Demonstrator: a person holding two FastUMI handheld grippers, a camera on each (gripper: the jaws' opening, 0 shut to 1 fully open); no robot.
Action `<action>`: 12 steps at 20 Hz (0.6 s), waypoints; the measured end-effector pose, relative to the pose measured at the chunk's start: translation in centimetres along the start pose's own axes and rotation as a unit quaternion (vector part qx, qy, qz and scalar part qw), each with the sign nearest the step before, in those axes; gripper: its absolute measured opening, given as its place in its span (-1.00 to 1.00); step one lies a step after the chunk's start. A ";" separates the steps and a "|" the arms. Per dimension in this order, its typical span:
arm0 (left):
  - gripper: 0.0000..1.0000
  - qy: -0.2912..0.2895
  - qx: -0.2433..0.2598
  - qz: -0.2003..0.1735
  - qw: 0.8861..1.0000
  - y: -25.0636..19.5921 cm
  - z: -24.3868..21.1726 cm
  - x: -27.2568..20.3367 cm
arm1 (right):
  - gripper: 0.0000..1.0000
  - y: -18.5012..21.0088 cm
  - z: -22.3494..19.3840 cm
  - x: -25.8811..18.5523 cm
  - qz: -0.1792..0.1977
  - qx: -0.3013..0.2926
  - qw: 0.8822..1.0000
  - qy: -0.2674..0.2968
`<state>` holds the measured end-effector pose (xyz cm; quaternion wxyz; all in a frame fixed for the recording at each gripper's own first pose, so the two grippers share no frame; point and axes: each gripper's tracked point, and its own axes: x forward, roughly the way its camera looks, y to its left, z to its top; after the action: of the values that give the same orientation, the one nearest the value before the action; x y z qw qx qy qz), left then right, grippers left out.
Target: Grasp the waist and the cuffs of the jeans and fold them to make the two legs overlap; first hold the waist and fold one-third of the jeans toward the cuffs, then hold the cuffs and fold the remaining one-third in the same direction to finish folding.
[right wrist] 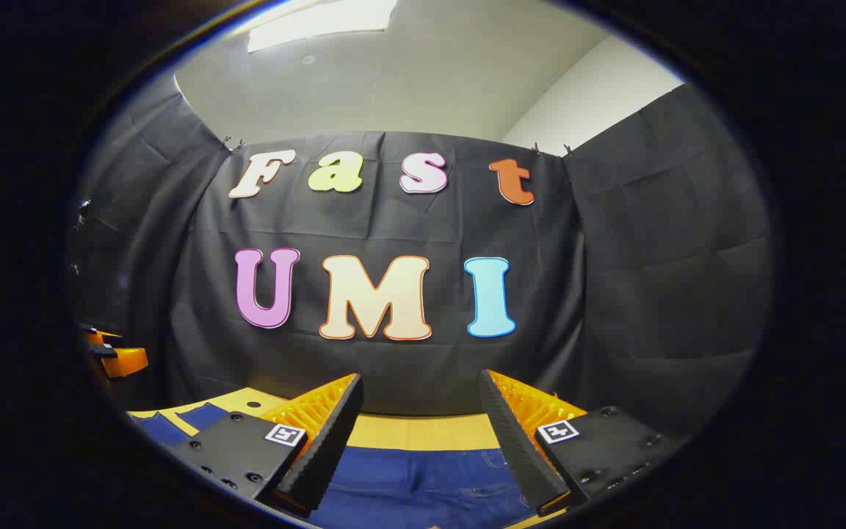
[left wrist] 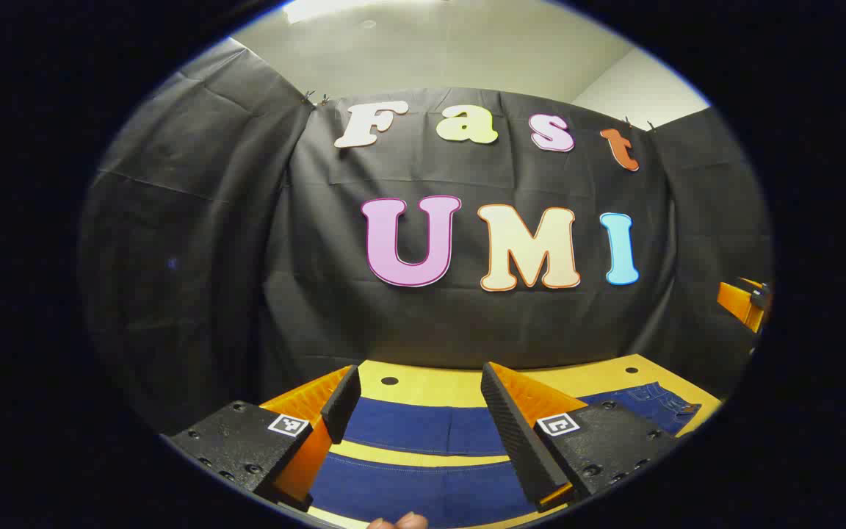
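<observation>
The jeans (left wrist: 423, 430) lie flat on the bench (left wrist: 430, 383), spread sideways across it. In the left gripper view the two legs run as dark blue bands with a strip of yellow bench showing between them, and the waist end with its stitching and rivets lies toward the right (left wrist: 658, 402). In the right gripper view the waist part (right wrist: 423, 477) lies directly below that gripper, and the legs (right wrist: 173, 422) stretch off to the far left. The left gripper (left wrist: 421, 408) hangs above the legs with its fingers (left wrist: 341, 402) wide apart, holding nothing; the cloth is seen between them, and whether the tips touch it I cannot tell. The right gripper (right wrist: 421, 411) hangs above the waist, its fingers (right wrist: 507, 430) likewise spread and empty. A fingertip of the person's hand (left wrist: 397, 522) peeks in at the bottom edge of the left gripper view. The right gripper's orange body also shows at the far right edge of the left gripper view, and the left gripper's at the far left edge of the right gripper view. A small round hole (left wrist: 389, 381) sits in the bench top near its back edge. Black cloth (left wrist: 247, 257) walls the booth behind the bench.
</observation>
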<state>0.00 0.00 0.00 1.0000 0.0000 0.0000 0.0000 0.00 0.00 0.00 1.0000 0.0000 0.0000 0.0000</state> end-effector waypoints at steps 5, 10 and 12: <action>0.93 -0.001 0.007 0.005 1.000 0.3 0.2 -0.3 | 1.00 0.3 0.3 0.2 0.007 0.002 1.000 0.000; 0.93 -0.001 0.012 0.008 1.000 0.3 0.1 -0.3 | 1.00 1.1 0.0 0.2 0.013 0.001 1.000 0.002; 0.93 -0.005 0.011 0.007 1.000 0.4 0.3 -0.1 | 0.97 1.4 -0.3 0.0 0.014 -0.001 1.000 0.005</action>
<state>-0.10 0.38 0.31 0.9999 0.0114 -0.0047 0.0073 0.04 1.38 -0.30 0.9999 -0.0013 0.0050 0.0143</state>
